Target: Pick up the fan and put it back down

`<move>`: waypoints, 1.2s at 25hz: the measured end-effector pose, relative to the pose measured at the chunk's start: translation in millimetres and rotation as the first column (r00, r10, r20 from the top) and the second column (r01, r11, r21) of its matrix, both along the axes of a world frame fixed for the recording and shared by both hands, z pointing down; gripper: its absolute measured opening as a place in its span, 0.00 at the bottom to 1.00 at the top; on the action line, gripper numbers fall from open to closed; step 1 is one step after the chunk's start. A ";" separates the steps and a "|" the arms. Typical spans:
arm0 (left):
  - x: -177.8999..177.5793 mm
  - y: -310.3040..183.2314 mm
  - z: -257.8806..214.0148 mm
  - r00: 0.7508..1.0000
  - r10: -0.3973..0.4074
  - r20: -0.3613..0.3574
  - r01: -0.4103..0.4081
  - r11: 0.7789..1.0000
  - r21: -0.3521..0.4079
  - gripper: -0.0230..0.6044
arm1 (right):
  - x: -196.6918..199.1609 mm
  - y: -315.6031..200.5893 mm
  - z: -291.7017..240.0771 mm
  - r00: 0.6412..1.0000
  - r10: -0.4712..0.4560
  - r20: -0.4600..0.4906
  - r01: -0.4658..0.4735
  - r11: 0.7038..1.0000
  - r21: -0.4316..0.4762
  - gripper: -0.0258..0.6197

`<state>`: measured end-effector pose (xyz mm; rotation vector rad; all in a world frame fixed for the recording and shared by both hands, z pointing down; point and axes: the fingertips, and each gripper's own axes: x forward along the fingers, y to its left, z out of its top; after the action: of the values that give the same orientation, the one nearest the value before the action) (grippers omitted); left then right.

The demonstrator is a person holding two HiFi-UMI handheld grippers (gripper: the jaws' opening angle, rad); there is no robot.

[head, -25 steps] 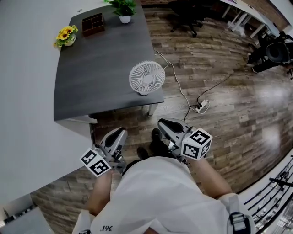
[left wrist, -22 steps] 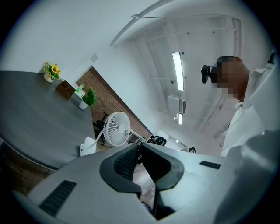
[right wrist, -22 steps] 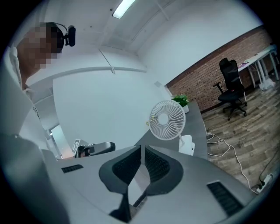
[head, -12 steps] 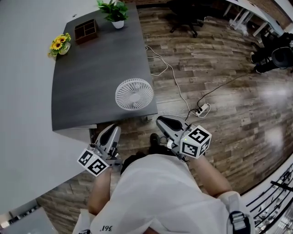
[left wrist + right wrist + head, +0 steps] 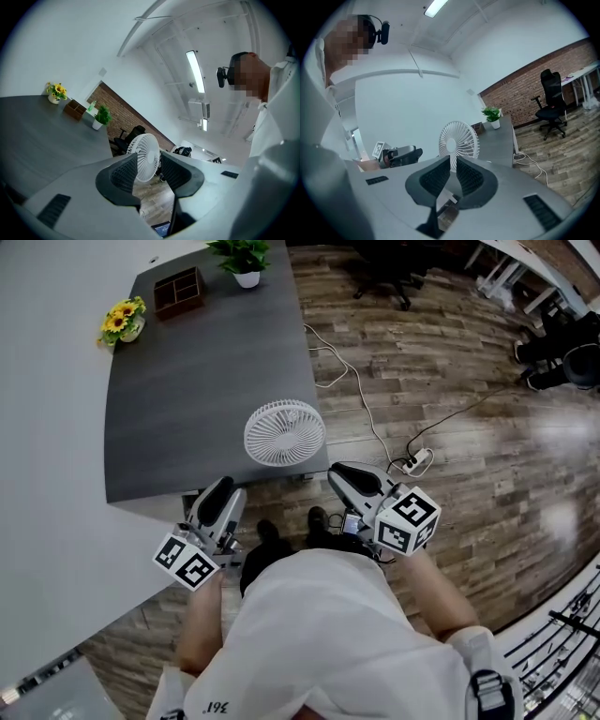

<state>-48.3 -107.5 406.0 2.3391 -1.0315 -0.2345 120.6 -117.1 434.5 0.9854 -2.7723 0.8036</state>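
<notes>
head view: the fan is seen upright at the near edge of the surface, ahead of the left gripper and right gripper, untouched. left gripper view: its fingers are being opened, nothing gripped. right gripper view: its fingers are held together, empty.

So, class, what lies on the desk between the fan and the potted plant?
Only bare desk between fan and potted plant, shown in the head view.
</notes>
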 end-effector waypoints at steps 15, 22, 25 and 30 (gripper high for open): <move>2.2 -31.0 -1.0 0.971 0.223 0.081 -0.227 0.973 0.035 0.42 | -21.6 -26.9 -6.7 0.987 0.095 -0.132 -0.077 0.988 0.133 0.32; 12.9 -42.9 5.3 0.956 0.276 0.101 -0.279 0.960 0.024 0.44 | -27.1 -40.5 -0.3 0.980 0.094 -0.178 -0.066 0.986 0.156 0.40; 18.8 -46.6 5.1 0.952 0.286 0.109 -0.290 0.957 0.024 0.44 | -29.9 -42.7 -2.9 0.981 0.079 -0.179 -0.049 0.985 0.164 0.42; 28.4 -57.8 9.5 0.945 0.304 0.122 -0.311 0.950 0.040 0.44 | -31.5 -49.5 -1.4 0.981 0.050 -0.189 -0.019 0.987 0.162 0.44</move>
<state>-19.9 -165.3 415.5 2.5515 -0.7016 -0.0088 89.1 -166.5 433.1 1.0776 -2.6905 0.4667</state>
